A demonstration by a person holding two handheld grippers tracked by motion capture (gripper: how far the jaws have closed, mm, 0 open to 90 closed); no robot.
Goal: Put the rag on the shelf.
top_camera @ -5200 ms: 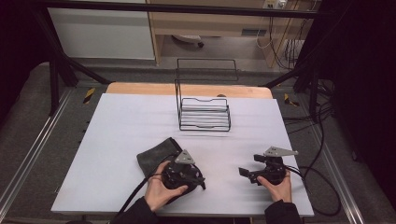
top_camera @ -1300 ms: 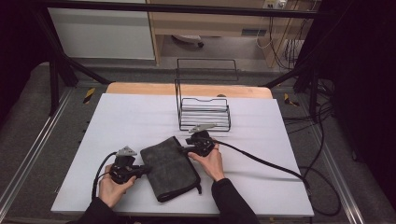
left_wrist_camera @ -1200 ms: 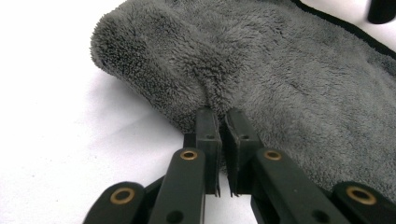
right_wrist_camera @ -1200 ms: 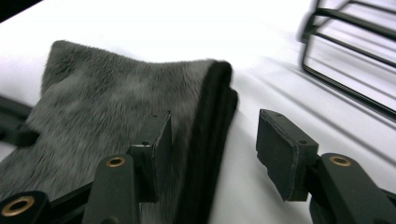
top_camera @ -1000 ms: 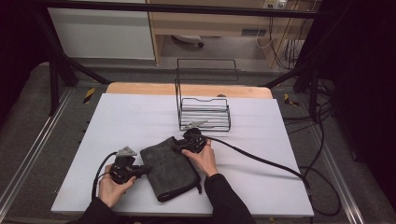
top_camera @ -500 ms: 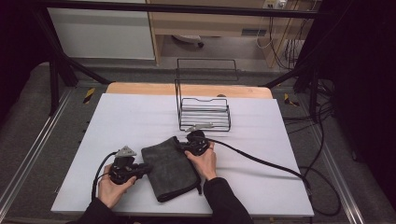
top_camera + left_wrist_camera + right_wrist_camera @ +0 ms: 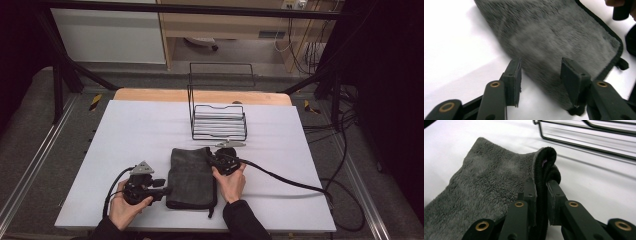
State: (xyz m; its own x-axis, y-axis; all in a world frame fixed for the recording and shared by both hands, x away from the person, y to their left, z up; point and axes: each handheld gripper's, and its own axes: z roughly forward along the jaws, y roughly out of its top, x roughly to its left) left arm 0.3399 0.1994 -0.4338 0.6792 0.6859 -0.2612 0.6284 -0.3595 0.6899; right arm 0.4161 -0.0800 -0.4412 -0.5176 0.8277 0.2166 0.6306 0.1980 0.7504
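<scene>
High view: white table (image 7: pixel 130 130); right tongs (image 7: pixel 214 159) clamp towel (image 7: pixel 190 175); left tongs (image 7: pixel 164 190) parted, opening.

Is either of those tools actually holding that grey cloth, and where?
The right tool pinches the grey cloth by its bunched far corner. The left tool stands open over the near edge, gripping nothing.

Black wire rack (image 7: pixel 218 117) upright at centre frame on white tabletop (image 7: pixel 135 130); wooden strip (image 7: pixel 150 95) behind; cables (image 7: pixel 340 125) at right.
</scene>
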